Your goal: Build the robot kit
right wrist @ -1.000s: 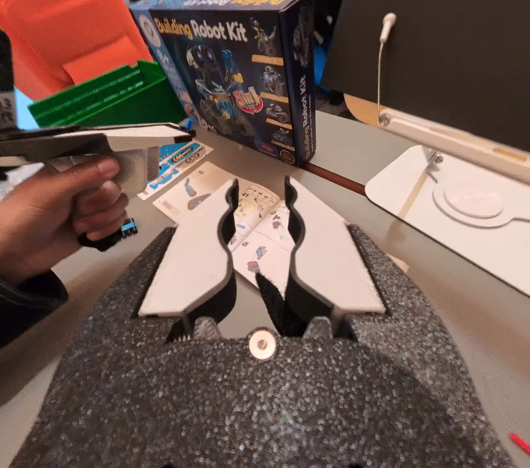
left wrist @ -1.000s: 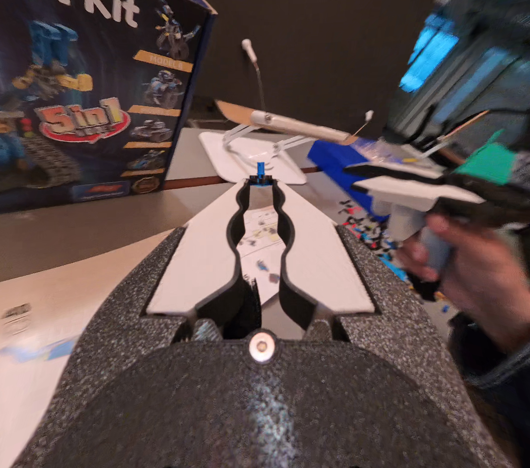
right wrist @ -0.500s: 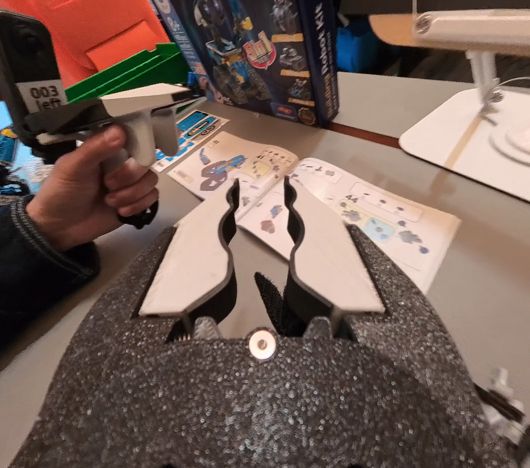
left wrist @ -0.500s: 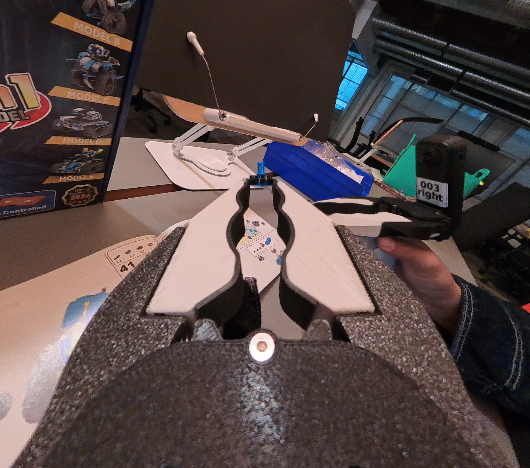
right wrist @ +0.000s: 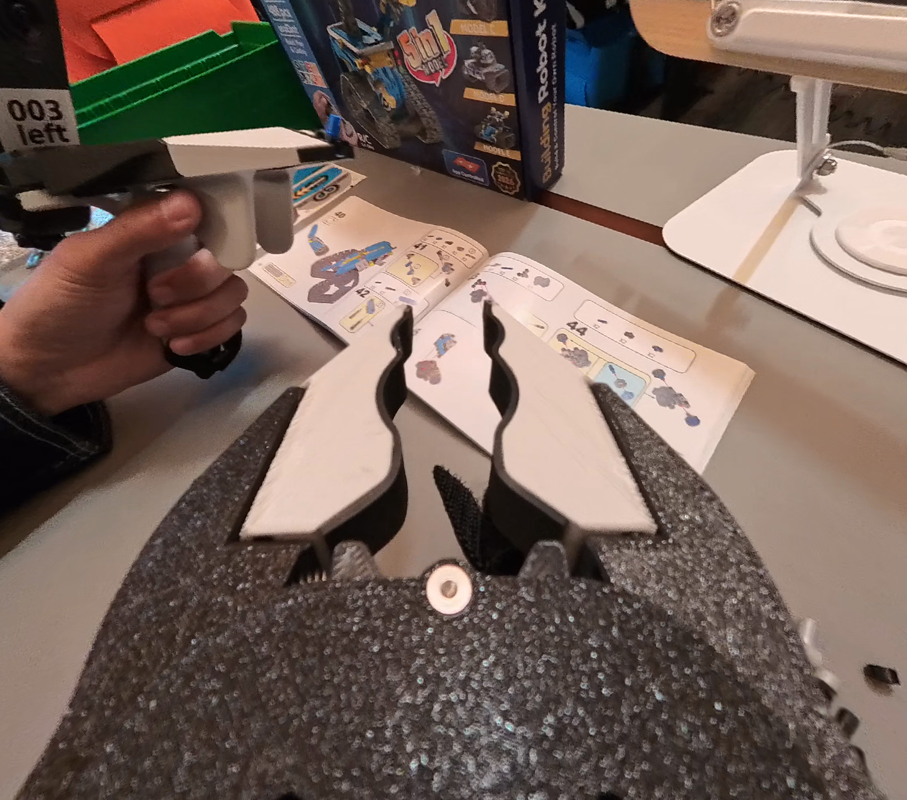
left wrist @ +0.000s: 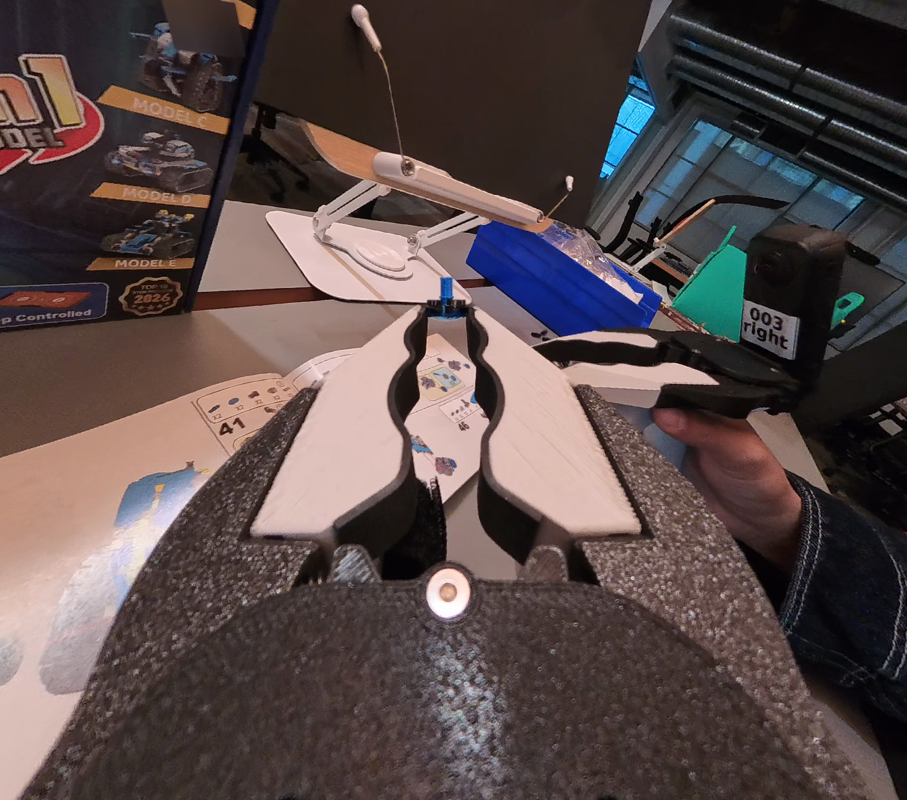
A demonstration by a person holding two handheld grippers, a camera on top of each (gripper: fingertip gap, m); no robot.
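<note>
Bare grey tabletop (right wrist: 810, 457) right of open booklet (right wrist: 540, 335), kit box (right wrist: 417, 40) and white stand (right wrist: 785, 236) blocking behind

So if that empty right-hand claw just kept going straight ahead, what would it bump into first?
Probably the open instruction booklet lying on the grey table: the right gripper points slightly downward over its pages, jaws apart. Depth is hard to judge.

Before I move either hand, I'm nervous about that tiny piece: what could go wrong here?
1. The left gripper pinches the small blue and black piece only at its fingertips, above the table. A jolt could drop it.
2. The right gripper, open and empty, sits close beside those tips. A sideways swing might knock the piece loose.
3. The open booklet lies loose under both grippers. A low pass could drag it.
</note>
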